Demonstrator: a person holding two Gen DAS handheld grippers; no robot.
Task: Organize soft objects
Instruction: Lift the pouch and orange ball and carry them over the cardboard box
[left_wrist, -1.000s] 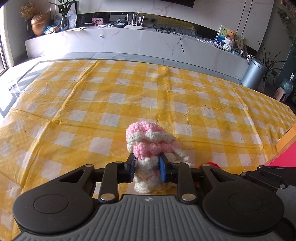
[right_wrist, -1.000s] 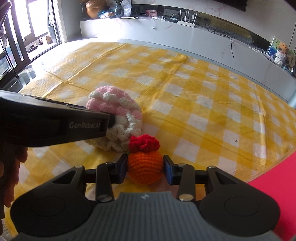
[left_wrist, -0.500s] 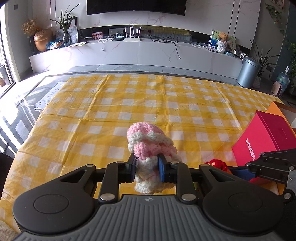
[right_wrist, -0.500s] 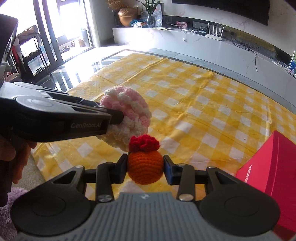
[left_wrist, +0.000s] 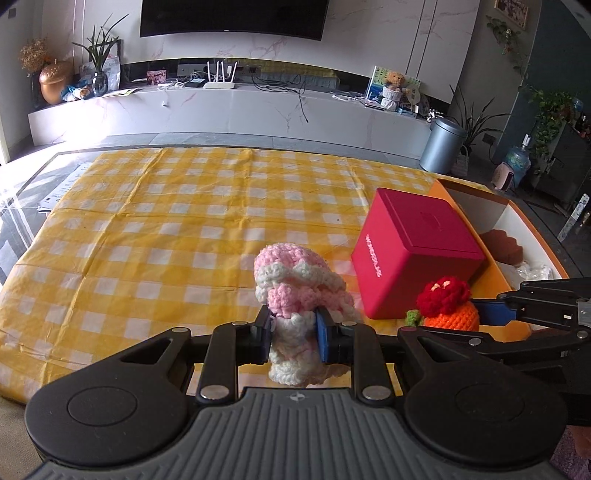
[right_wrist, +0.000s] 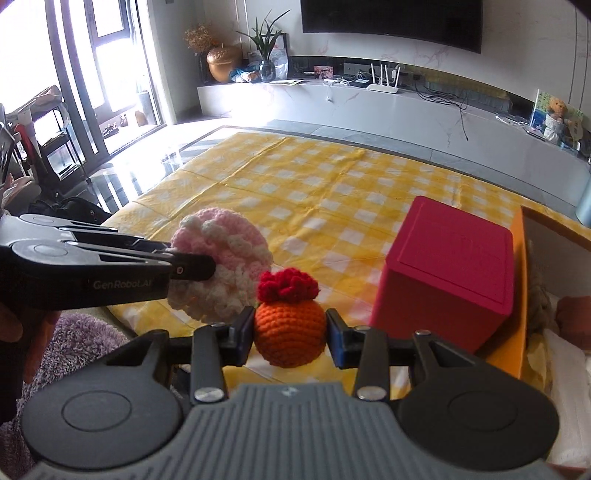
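White lettering runs along the side of the red box (left_wrist: 417, 254), too small and tilted in the left wrist view to read with certainty. On the left gripper's (left_wrist: 293, 334) black arm, seen from the right wrist view, the grey print reads "GenRobot.AI". Its blue pads pinch the pink-and-white crochet toy (left_wrist: 295, 291) at the narrow white lower part, with the ruffled pink top standing above the jaws. The right gripper (right_wrist: 290, 332) clamps the orange crochet ball (right_wrist: 290, 334) (a red yarn tuft on top) squarely between its pads. Both toys are held clear above the near edge of the yellow checked cloth (left_wrist: 166, 236) covering the surface, side by side and close, though contact between them cannot be judged. The red box stands just to the right, against an orange-walled open box (left_wrist: 532, 236) with brown and white things inside. Left and ahead, the cloth lies bare out to its far edge. A purple fluffy rug (right_wrist: 77, 343) shows below the near edge.
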